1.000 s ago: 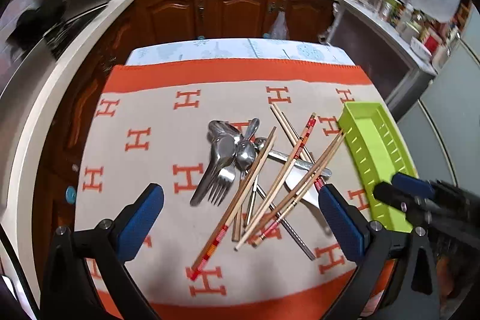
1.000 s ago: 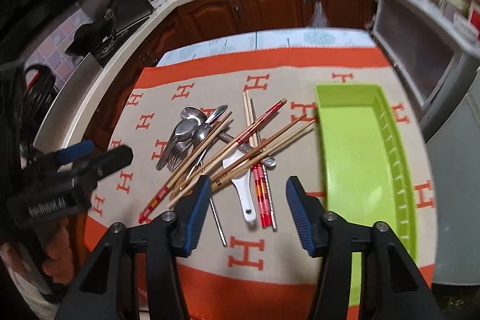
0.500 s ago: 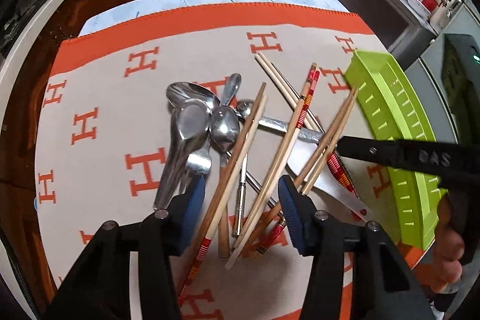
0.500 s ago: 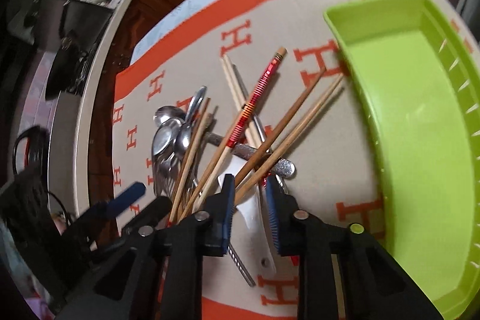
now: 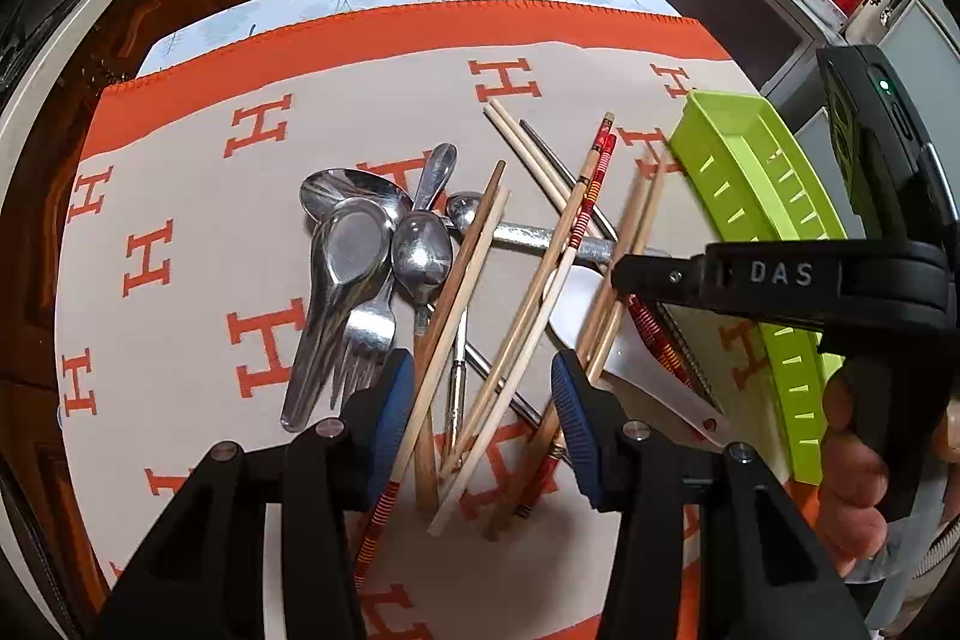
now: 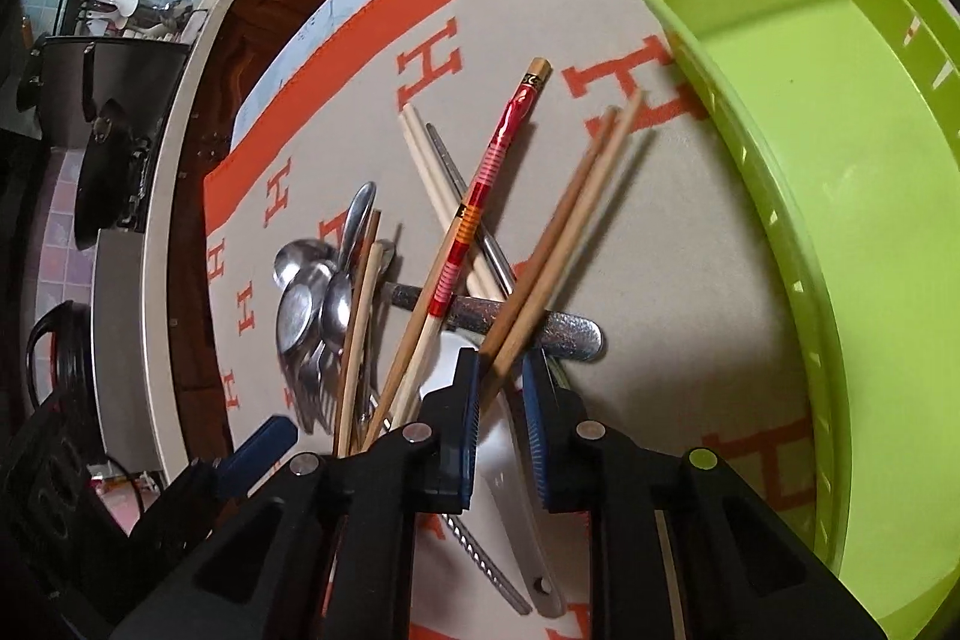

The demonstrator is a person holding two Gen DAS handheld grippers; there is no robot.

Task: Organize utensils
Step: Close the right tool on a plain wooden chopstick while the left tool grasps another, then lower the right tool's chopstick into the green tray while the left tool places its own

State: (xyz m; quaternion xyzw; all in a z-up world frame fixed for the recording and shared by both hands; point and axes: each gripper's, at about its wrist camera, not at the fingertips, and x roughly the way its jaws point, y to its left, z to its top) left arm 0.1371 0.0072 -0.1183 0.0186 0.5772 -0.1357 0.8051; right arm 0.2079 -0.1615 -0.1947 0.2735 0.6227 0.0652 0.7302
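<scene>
The step in hand is the first pick from the mixed pile: the green tray (image 6: 798, 244) is empty, at about 3 o'clock from the pile. The right gripper (image 6: 501, 421) has just been closing; its pads seem to clasp a pair of brown chopsticks (image 6: 558, 250), which look lifted. The left gripper (image 5: 483, 412) has narrowed around several pale chopsticks (image 5: 462, 280), but a firm grip cannot be told. Next, probably, the right pair must rise clear without dragging the metal spoons (image 5: 360, 250), then travel to the tray.
</scene>
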